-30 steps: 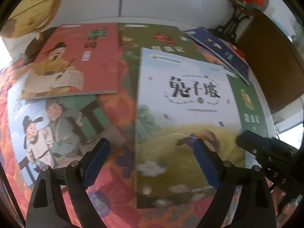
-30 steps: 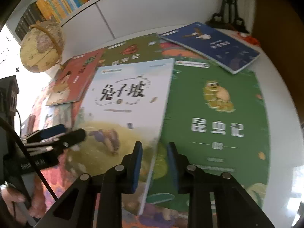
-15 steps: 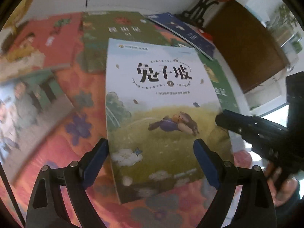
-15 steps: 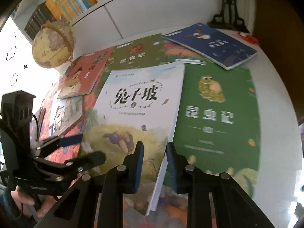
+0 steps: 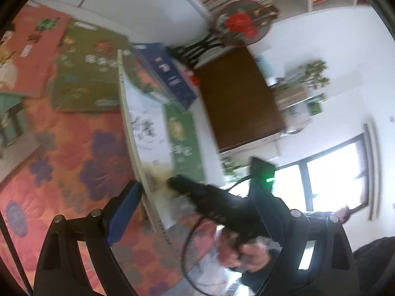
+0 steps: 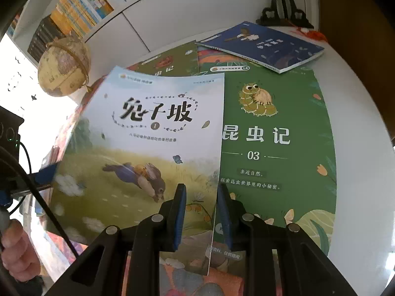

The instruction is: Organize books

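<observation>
With our right gripper [image 6: 201, 212] pinching only the rabbit book's [image 6: 148, 133] edge and our left gripper [image 5: 197, 212] wide open around it, the raised book may slip and fall.

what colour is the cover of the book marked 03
Dark green with white lettering and a caterpillar drawing; the book marked 03 shows best in the right wrist view.

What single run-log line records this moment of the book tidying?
right hand-held gripper: shut on rabbit book, tilted up | left hand-held gripper: open, at its other edge | green insect book: flat underneath
</observation>
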A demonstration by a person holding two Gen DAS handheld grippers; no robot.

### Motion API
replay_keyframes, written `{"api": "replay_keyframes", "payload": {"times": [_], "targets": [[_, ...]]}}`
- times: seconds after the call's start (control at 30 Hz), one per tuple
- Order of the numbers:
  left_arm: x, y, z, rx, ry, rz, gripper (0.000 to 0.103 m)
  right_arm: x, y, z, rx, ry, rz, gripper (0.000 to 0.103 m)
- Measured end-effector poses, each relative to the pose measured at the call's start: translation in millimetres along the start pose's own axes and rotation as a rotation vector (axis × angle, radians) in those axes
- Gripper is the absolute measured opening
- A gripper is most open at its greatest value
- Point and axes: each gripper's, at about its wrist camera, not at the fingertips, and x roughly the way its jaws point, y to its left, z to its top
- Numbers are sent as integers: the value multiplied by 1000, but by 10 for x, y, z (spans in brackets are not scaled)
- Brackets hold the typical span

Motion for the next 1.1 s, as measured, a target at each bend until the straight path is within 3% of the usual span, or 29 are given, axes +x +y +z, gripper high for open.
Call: {"api": "replay_keyframes", "payload": {"times": [0.13,0.33,0.43,0.53,0.57,0.6,0.67,0.73,0.8,0.83,0.9,0.97,1.1], "targets": [[278,112,-2,11,11,119,88,-5,-21,10,14,-2,20,26],[590,481,-80,-113,90,84,82,-7,-175,-17,91,-10,125,26],[586,579,-95,-216,92,-43,77,6,-330,-39,186,7,226,26],[526,488,-76,-265,73,-189,77,-1,-355,-73,203,27,258,28],[492,463,-71,-278,71,-224,77,-2,-358,-80,211,34,282,36],[491,447,-63,-285,73,-252,77,0,-391,-96,254,40,358,53],[510,443,-57,-316,80,-316,77,33,-429,-119,322,34,455,62],[542,439,-54,-338,69,-330,77,83,-467,-151,376,33,517,65],[523,449,-42,-323,69,-293,77,88,-483,-183,400,19,545,58],[498,468,-42,-310,77,-243,77,73,-472,-181,393,16,538,53],[499,471,-54,-257,121,-86,77,29,-418,-169,349,7,510,34],[513,478,-76,-217,153,24,77,-2,-345,-139,287,13,463,32],[643,428,-141,-69,229,331,72,-38,-135,-84,196,10,423,26]]}}
